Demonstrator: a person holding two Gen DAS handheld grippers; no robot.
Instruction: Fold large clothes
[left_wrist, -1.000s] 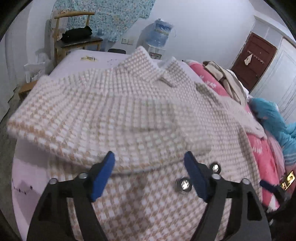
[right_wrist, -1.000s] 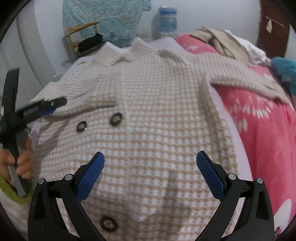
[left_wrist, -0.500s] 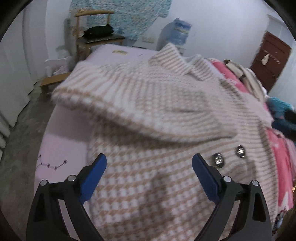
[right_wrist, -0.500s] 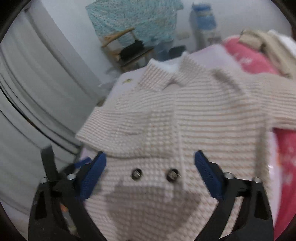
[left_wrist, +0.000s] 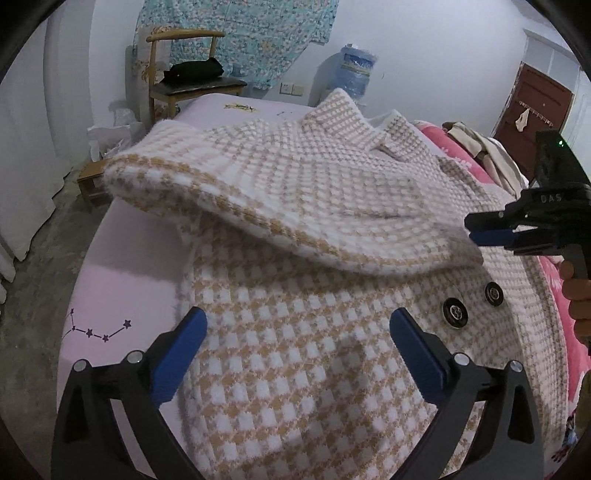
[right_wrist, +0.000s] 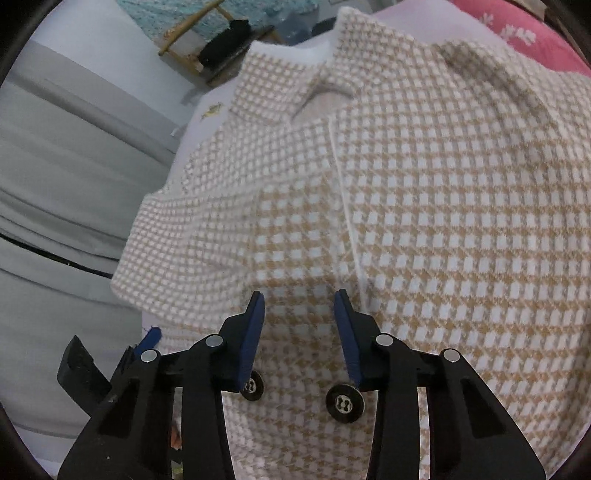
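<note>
A tan-and-white houndstooth coat (left_wrist: 295, 369) lies face up on a lilac bed (left_wrist: 122, 280), collar at the far end. One sleeve (left_wrist: 314, 192) is folded across its chest. My left gripper (left_wrist: 299, 332) hovers over the lower front, jaws opening wide with nothing between them. My right gripper (right_wrist: 299, 325) points down at the coat (right_wrist: 443, 221) just above two dark buttons (right_wrist: 345, 402). Its jaws are closing, with cloth showing between the pads but not pinched. From the left wrist view, the right gripper (left_wrist: 480, 229) sits at the sleeve's cuff end.
A wooden chair (left_wrist: 177, 62) with a black bag stands beyond the bed, beside a water dispenser (left_wrist: 354, 74). A pink floral quilt (left_wrist: 461, 158) and piled clothes (left_wrist: 476, 144) lie to the right. Grey curtains (right_wrist: 55, 184) hang on the left. A hand (left_wrist: 576, 295) holds the right gripper.
The left gripper let the sleeve go onto the chest, drew back and widened. The right gripper swung left over the buttons and its jaws narrowed a lot.
</note>
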